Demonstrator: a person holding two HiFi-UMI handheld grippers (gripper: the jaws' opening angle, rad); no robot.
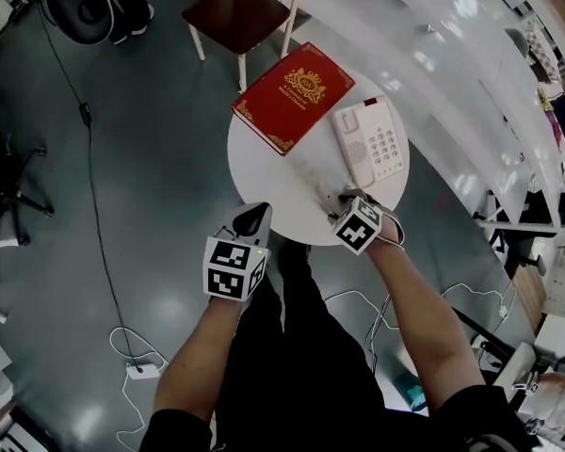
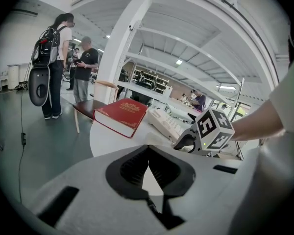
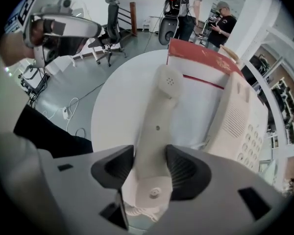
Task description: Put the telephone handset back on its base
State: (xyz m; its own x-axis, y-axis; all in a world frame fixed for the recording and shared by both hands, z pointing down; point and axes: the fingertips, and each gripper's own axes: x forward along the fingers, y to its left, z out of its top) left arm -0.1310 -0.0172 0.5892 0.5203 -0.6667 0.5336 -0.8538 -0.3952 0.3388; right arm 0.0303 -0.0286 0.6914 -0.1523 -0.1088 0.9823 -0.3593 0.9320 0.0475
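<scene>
A cream telephone handset (image 3: 159,116) lies on the round white table (image 1: 264,172), between a red book (image 1: 294,95) and the phone base (image 1: 369,144) with its keypad. My right gripper (image 3: 151,165) sits at the handset's near end, both pads touching its sides. In the head view the right gripper (image 1: 344,201) is at the table's near right edge, beside the handset (image 1: 313,179). My left gripper (image 1: 250,222) hangs shut and empty at the table's near edge, left of the right one. The left gripper view shows its jaws closed together, with the book (image 2: 123,115) and base (image 2: 166,124) beyond.
A wooden chair (image 1: 237,15) stands behind the table. Cables (image 1: 89,158) run across the grey floor at left. Long white benches (image 1: 471,83) fill the right side. Two people (image 2: 83,67) stand far off, near a black office chair (image 3: 112,18).
</scene>
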